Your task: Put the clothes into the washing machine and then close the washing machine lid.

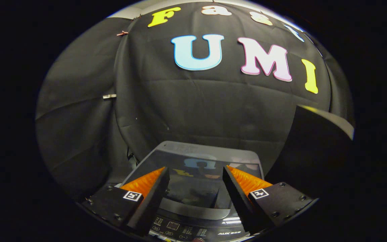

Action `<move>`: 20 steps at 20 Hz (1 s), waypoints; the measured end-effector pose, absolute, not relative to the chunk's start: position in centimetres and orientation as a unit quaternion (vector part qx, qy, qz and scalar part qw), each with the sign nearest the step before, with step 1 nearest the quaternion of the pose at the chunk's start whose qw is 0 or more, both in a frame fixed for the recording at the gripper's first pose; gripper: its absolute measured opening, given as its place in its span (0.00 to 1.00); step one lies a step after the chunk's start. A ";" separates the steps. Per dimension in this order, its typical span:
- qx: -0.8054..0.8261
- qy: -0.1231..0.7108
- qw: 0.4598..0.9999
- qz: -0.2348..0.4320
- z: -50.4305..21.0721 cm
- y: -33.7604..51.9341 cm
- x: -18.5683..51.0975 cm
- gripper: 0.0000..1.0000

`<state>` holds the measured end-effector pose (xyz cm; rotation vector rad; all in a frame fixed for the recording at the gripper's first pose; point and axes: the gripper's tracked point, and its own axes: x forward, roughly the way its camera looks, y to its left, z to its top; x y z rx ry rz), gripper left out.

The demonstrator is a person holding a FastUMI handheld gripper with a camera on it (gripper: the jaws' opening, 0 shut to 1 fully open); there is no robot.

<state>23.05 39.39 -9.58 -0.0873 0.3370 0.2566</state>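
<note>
A grey top-loading washing machine (180, 148) lies below and ahead of my gripper (195, 173). Its dark glossy lid (197, 183) lies flat over the tub and mirrors the booth wall. The control panel (186, 230) with small buttons runs under my fingers, nearest to me. My fingers stand apart above the lid's front edge with nothing between them. No clothes are visible through the lid.
A black cloth wall hangs close behind the machine. A tall dark panel with a pale top edge (317, 144) rises right of the machine, next to my right finger. Dark cloth also drapes to the machine's left.
</note>
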 end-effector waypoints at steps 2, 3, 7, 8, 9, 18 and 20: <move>-0.056 0.135 0.980 0.133 -6.2 38.5 22.1 1.00; -0.059 0.123 0.982 0.134 -4.8 37.9 21.9 0.99; -0.057 0.079 0.987 0.130 1.0 34.1 19.8 0.99; -0.060 0.066 0.988 0.125 2.5 32.7 19.3 0.99; -0.061 0.058 0.989 0.122 3.6 31.6 18.7 0.99; -0.048 0.019 0.995 0.080 8.6 17.3 12.0 0.99; -0.050 0.010 0.997 0.063 8.8 13.6 10.3 0.99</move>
